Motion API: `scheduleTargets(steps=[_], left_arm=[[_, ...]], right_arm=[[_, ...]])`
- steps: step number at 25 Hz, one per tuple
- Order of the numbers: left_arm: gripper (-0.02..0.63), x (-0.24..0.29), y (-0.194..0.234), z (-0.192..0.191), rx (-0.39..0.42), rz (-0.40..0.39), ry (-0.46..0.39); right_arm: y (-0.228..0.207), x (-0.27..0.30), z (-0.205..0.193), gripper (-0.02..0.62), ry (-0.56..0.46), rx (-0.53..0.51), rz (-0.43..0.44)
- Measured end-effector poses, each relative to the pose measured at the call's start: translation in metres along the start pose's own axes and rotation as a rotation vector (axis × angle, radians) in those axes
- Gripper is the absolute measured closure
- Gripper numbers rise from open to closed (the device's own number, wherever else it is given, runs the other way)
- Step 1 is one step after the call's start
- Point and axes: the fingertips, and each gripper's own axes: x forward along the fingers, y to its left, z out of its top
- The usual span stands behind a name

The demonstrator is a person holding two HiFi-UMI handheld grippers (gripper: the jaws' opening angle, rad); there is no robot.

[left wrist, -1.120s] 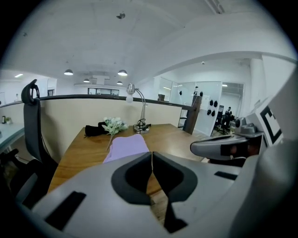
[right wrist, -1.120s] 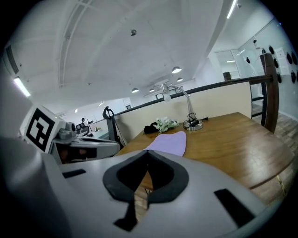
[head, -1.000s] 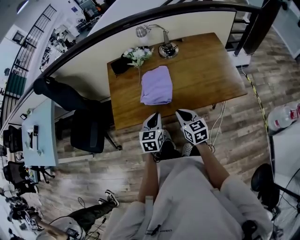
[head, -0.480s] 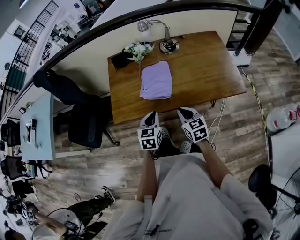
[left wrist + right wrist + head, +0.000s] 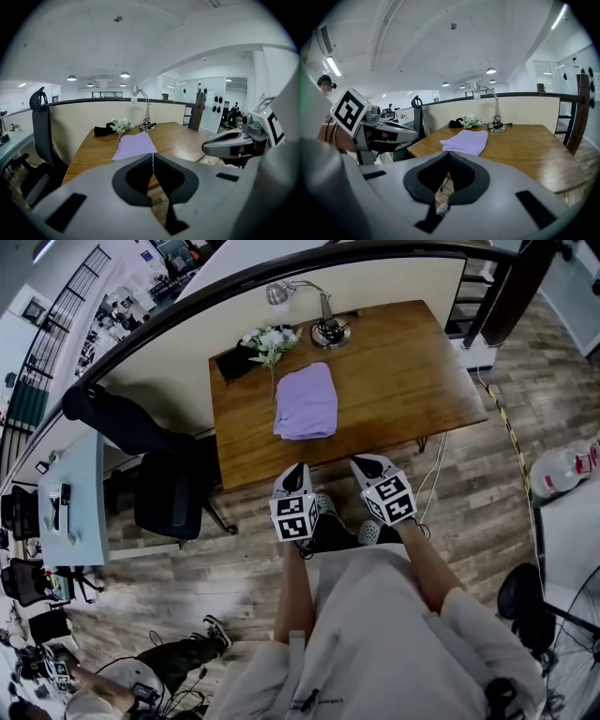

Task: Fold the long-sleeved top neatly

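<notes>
On the left part of the wooden table (image 5: pixel 403 371), the purple long-sleeved top (image 5: pixel 306 401) is found lying flat, folded into a compact rectangle. Behind it, along the far edge, white flowers (image 5: pixel 267 341), a black object (image 5: pixel 232 364) and a desk lamp (image 5: pixel 328 329) are noted. The left gripper (image 5: pixel 298 470) and right gripper (image 5: pixel 363 465) are held side by side off the near edge, clear of the top. Both sets of jaws are closed together, with nothing gripped. A black chair (image 5: pixel 169 507) is placed left of the table.
</notes>
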Motion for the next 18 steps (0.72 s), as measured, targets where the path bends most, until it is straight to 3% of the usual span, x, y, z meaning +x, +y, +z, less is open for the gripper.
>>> scheduleTargets(steps=[6,11,18], left_arm=[[0.581,-0.002,0.001,0.002,0.004,0.01,-0.002],[0.581,-0.005,0.008,0.01,0.002,0.074,-0.041],[0.581,-0.002,0.005,0.01,0.012,0.038,-0.029]], right_arm=[[-0.002,-0.003,0.002,0.591,-0.012,-0.003,0.001],[-0.006,-0.006,0.003,0.592,-0.016,0.007,-0.002],[-0.009,-0.003,0.005,0.594,-0.019,0.014,-0.001]])
